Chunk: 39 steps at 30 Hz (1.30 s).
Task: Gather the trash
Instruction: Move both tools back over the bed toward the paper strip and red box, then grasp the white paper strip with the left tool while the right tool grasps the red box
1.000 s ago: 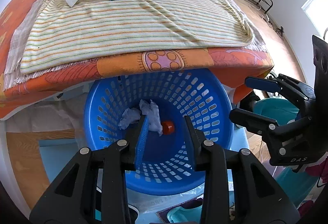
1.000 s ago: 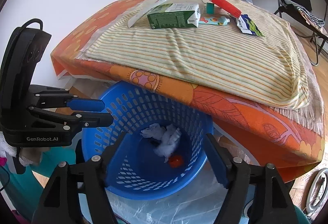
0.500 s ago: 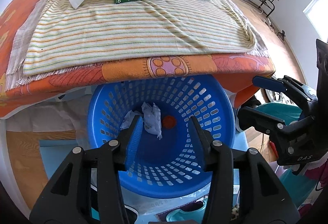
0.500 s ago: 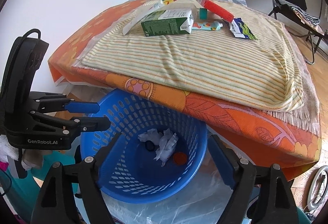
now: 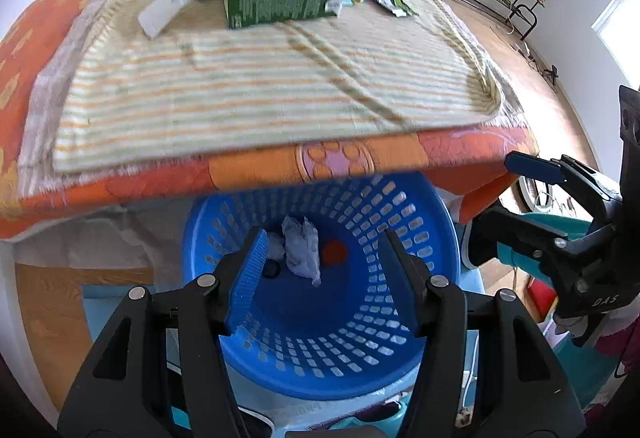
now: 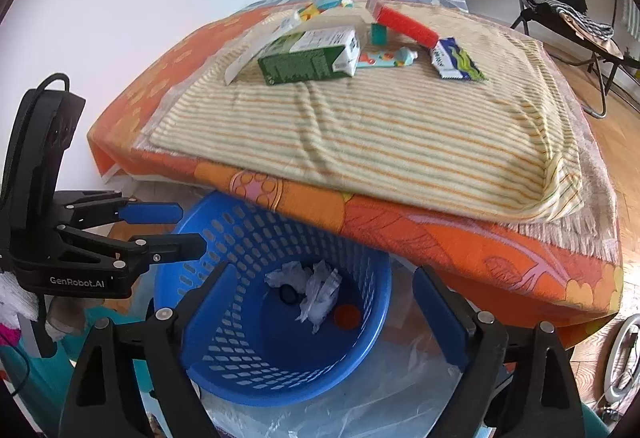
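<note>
Hovering over the blue perforated plastic basket [image 6: 224, 322], the left gripper [image 5: 322, 270] is opening with nothing between its ribbed pads. Below it lie crumpled white paper [image 5: 300, 250], a dark cap [image 5: 273, 270] and an orange cap [image 5: 334, 252]. The right gripper [image 6: 320, 314] is also opening, empty. A green carton [image 6: 310, 57] and wrappers rest on the striped cloth [image 6: 360, 133] beyond. "GenRobot.AI" marks the left gripper's body.
</note>
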### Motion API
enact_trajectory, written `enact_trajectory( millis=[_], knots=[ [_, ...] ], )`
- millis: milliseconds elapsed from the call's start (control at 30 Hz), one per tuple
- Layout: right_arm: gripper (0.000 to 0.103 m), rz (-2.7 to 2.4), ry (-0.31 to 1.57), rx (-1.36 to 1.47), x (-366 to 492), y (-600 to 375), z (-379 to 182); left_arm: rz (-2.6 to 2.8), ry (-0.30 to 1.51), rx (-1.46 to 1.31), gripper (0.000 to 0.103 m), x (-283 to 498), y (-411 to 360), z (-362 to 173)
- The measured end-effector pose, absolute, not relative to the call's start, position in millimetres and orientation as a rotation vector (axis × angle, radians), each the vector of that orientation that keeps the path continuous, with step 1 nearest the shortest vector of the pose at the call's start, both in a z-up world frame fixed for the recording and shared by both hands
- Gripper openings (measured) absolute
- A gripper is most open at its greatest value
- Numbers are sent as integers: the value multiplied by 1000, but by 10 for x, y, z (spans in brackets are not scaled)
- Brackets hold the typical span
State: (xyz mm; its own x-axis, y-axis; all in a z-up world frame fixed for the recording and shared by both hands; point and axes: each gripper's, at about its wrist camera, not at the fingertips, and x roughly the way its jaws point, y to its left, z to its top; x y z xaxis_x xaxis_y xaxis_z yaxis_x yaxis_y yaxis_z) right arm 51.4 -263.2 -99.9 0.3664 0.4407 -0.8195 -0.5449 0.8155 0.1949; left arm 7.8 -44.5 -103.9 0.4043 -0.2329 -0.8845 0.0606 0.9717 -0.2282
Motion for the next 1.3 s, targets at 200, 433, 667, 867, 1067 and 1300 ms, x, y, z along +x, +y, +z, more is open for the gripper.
enact_trajectory(
  millis=[200, 433, 667, 867, 1067, 1300],
  knots=[
    [97, 605, 979, -55, 686, -2726, -840, -178, 1082, -173, 59, 308, -308, -813],
    [97, 569, 951, 12, 999, -2844, -627, -146, 1007, -167, 67, 654, -63, -547],
    [98, 554, 886, -1, 1360, -2816, -358, -105, 936, -206, 69, 1103, 329, -379],
    [98, 566, 876, -13, 1792, -2739, -241, -112, 922, -297, 69, 1494, 656, -402],
    [99, 567, 924, 96, 2345, -2721, -304, -121, 932, -406, 69, 1863, 911, -539],
    [99, 558, 963, 176, 2819, -2622, -383, -163, 994, -495, 69, 2068, 1066, -788]
  ],
)
